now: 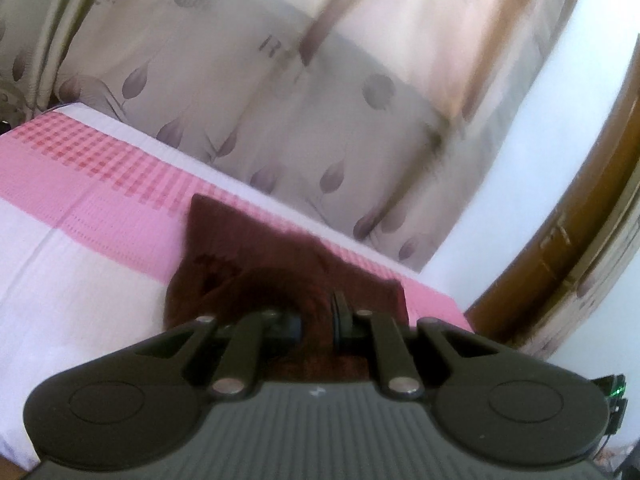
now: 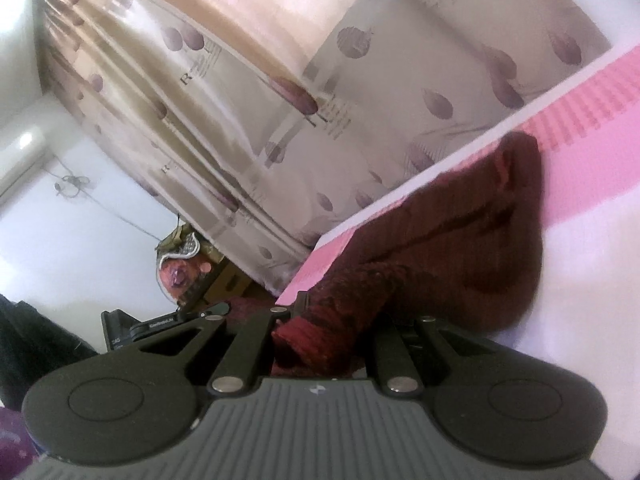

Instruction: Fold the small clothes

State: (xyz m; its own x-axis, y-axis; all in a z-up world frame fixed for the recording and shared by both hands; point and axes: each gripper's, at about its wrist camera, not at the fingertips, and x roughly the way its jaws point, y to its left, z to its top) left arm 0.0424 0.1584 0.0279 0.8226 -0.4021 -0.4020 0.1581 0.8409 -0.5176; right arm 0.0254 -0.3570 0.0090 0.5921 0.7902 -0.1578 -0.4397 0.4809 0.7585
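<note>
both grippers are clamped on one dark red knitted garment (image 1: pixel 256 264), which lies partly on the pink band of the bedspread (image 1: pixel 80 184) near the bed's far edge, in front of the leaf-print curtain (image 1: pixel 280 100). the left gripper (image 1: pixel 318 320) has its jaws nearly together on a fold of the knit at the garment's near edge. the right gripper (image 2: pixel 336 320) pinches a ribbed, cuff-like end (image 2: pixel 316 340) of the garment, the rest trailing away onto the bedspread. judging by this, a fold is being carried over. to do it well, keep both ends level and taut (no sag between them), bring the lifted edge squarely over the part lying on the bedspread, and let go only once the edges line up.
</note>
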